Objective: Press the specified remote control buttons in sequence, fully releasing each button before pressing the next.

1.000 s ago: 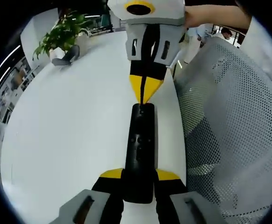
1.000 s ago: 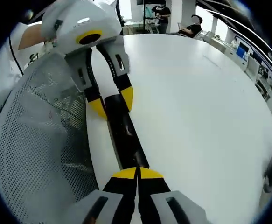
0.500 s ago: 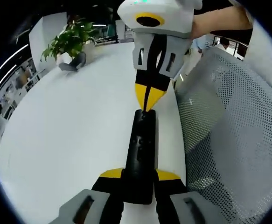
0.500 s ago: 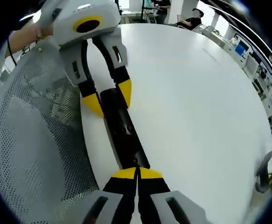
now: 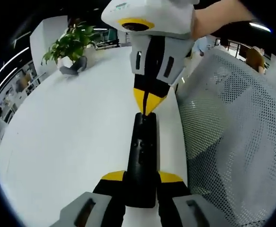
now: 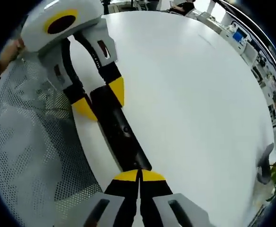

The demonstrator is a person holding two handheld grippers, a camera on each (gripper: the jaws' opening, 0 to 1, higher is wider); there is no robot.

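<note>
A long black remote lies lengthwise over the white table, near its edge. My left gripper is shut on the remote's near end, one yellow fingertip on each side. My right gripper comes down from the top, shut, its joined yellow tips touching the remote's far end. In the right gripper view the remote runs diagonally. My right gripper rests shut against its near end, and my left gripper clamps its far end.
A grey mesh chair back stands just beyond the table edge, beside the remote, and also shows as the chair back. A potted plant and a small grey object sit at the far end of the table. Wide bare tabletop lies beyond.
Both views have shifted and rolled a little with the hands. The left gripper still clamps the remote, and the right gripper's shut tips stay at its other end.
</note>
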